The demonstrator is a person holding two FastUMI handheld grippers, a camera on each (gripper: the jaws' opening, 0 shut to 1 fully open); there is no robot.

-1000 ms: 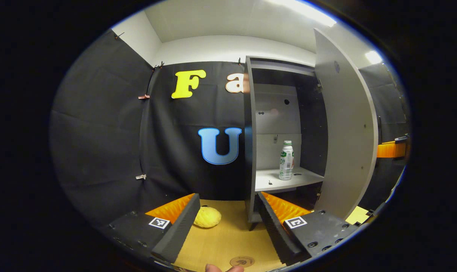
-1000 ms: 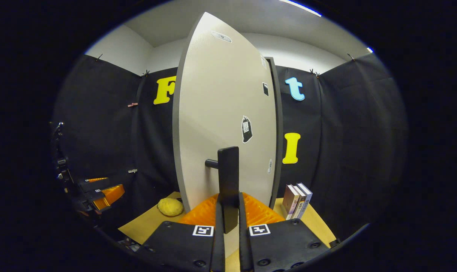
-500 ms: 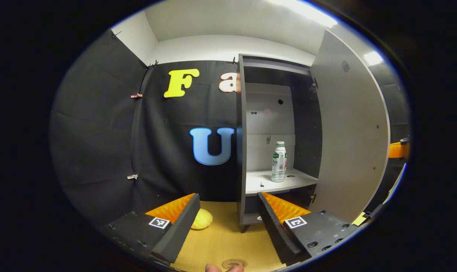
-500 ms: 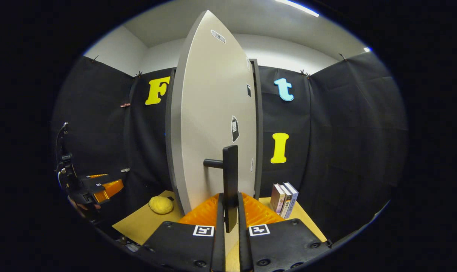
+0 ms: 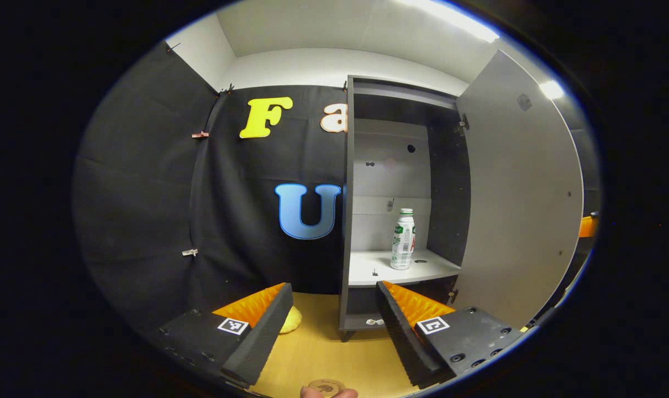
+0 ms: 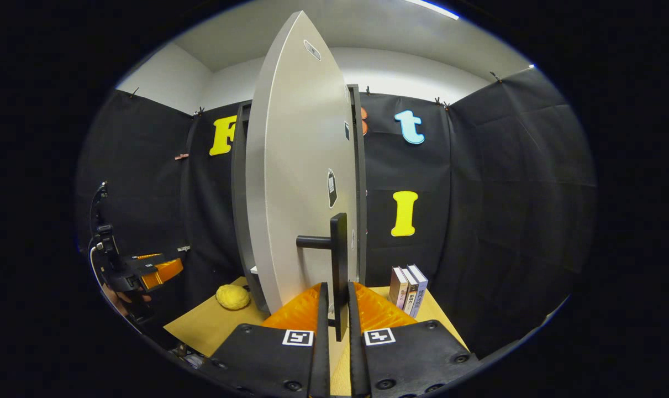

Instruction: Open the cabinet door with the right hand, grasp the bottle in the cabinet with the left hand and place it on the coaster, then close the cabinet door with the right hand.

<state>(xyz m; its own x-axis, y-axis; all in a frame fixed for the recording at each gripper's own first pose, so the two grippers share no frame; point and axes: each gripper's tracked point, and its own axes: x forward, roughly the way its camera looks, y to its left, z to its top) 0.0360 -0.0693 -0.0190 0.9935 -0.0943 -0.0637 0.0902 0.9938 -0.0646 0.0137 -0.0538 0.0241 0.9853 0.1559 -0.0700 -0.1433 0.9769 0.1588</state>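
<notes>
R gripper (image 6: 334, 323) fingers clamp the door handle (image 6: 340, 265), L gripper (image 5: 331, 326) fingers wide & empty; bottle (image 5: 403, 239) upright inside cabinet (image 5: 348, 221) looks light, slick plastic — grab mid-body.

Booth walls were black cloth (image 5: 146, 182), clipped along the top edge with small clamps (image 5: 200, 134). Above the cloth ran white wall (image 5: 312, 69) and a white ceiling with bright strip lights (image 5: 456, 19). Tabletop (image 5: 323, 354) was light wood. A yellow sponge-like lump (image 6: 232, 296) and three upright books (image 6: 407, 283) sat on it near the back.
</notes>
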